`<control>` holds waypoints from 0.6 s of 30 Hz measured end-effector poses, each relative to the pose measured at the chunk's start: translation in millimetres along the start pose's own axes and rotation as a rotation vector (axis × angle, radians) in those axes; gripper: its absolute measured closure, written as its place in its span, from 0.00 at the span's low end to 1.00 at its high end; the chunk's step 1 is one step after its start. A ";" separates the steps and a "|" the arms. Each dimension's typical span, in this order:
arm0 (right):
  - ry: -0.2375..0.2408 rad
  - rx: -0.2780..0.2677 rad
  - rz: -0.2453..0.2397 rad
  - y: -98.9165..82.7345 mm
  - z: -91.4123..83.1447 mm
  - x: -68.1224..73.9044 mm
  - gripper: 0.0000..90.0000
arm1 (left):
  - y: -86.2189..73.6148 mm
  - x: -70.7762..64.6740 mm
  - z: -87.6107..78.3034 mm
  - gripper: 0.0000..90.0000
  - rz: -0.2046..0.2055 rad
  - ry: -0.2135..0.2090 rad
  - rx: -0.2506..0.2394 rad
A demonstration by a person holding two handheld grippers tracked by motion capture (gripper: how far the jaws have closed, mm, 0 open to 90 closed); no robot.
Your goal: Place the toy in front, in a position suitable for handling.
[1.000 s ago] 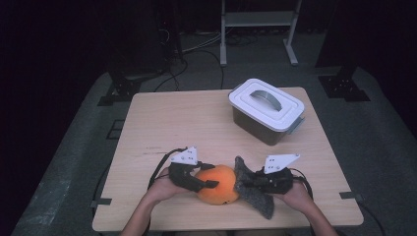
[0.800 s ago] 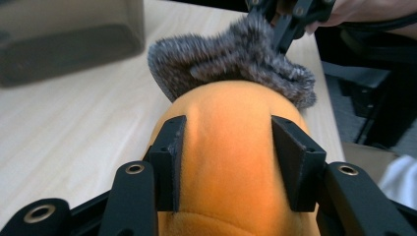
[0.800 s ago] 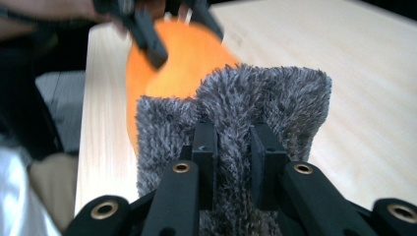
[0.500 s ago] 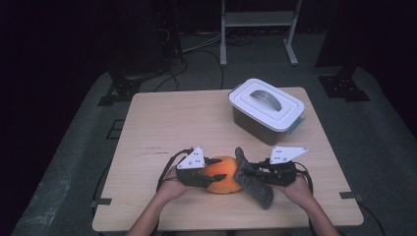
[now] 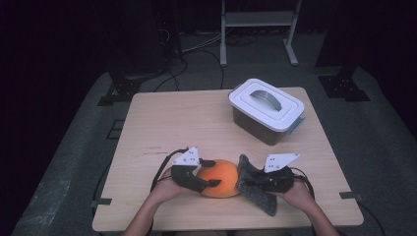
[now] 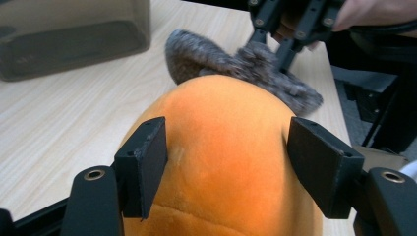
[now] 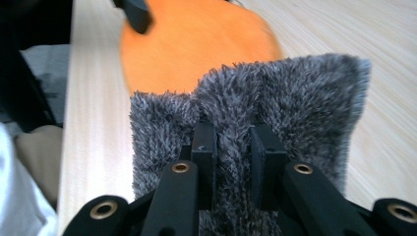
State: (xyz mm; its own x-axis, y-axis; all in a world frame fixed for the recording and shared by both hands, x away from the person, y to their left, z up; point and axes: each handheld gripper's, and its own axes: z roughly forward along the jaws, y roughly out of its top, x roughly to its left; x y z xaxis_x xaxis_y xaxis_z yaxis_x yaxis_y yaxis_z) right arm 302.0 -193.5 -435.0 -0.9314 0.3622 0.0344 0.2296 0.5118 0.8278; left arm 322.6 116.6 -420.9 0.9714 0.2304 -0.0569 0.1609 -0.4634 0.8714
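An orange plush ball (image 5: 220,178) lies near the table's front edge, with a grey furry cloth (image 5: 255,189) attached on its right. My left gripper (image 5: 211,172) straddles the ball (image 6: 226,162) from the left. Its jaws have just been opening, and the pads (image 6: 147,167) now stand beside the ball's flanks without pinching it. My right gripper (image 5: 246,179) is shut on a fold of the grey cloth (image 7: 295,93), the fur bunched between its pads (image 7: 204,147). In the left gripper view, the right gripper (image 6: 290,44) holds the cloth (image 6: 231,59) behind the ball.
A closed plastic box (image 5: 265,110) with a white handled lid stands at the back right of the wooden table (image 5: 172,123). The box's dark wall (image 6: 74,34) is off to one side of the ball. Cables trail from both grippers toward the front edge.
My left gripper's jaws have spread wider around the orange ball. Both hands stay nearly where they were, and the right gripper keeps its hold on the cloth.
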 end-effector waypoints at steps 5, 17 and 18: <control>0.004 -0.107 0.010 8.9 -7.5 2.9 0.83 | 3.3 -1.5 -0.5 0.31 0.014 -0.005 0.002; 0.013 -0.015 0.004 -0.4 3.7 1.8 0.82 | -0.9 2.9 -4.4 0.27 -0.015 -0.020 0.026; 0.008 -0.008 0.006 -1.3 2.9 0.5 0.83 | -1.1 2.3 -4.4 0.27 -0.015 -0.023 0.027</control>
State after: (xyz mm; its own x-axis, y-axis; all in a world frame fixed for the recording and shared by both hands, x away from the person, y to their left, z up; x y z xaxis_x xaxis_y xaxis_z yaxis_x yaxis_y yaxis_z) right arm 302.0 -191.7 -437.6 -0.9322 0.3592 0.0436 0.2330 0.5037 0.8319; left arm 323.9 121.4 -419.9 0.9725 0.2180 -0.0813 0.1799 -0.4828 0.8571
